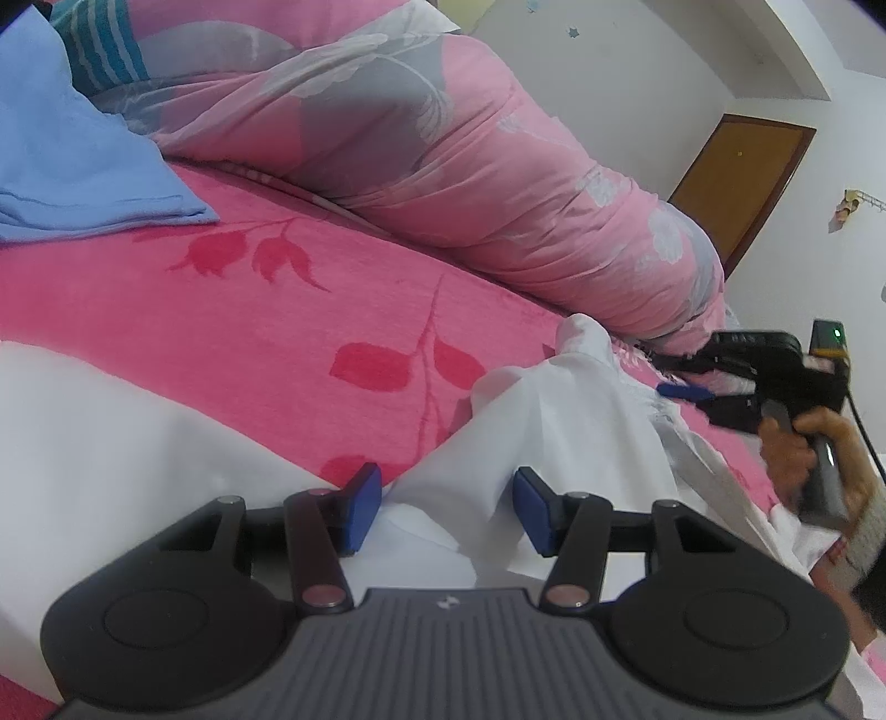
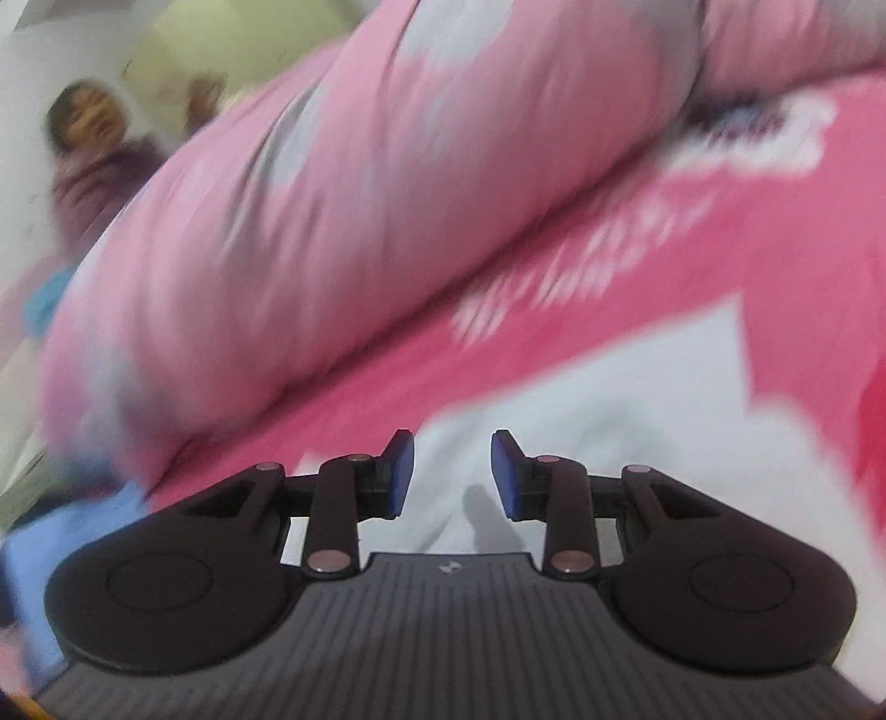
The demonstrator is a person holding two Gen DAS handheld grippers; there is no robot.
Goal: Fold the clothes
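Note:
A white garment (image 1: 554, 421) lies rumpled on the pink blanket (image 1: 277, 310), one fold rising in a ridge. My left gripper (image 1: 448, 498) straddles the near end of that ridge. Its blue pads stand apart on either side of the cloth and do not press on it. At the right, a hand (image 1: 803, 448) holds my right gripper (image 1: 686, 390) beside the far end of the garment. In the blurred right wrist view, the right gripper (image 2: 453, 471) hovers open over the white garment (image 2: 609, 399), nothing pinched between its pads.
A rolled pink and grey quilt (image 1: 443, 166) runs along the far side of the bed. A folded blue cloth (image 1: 72, 155) and a teal striped one (image 1: 105, 50) lie at the upper left. A brown door (image 1: 736, 177) is behind. A person (image 2: 94, 144) is beyond the quilt.

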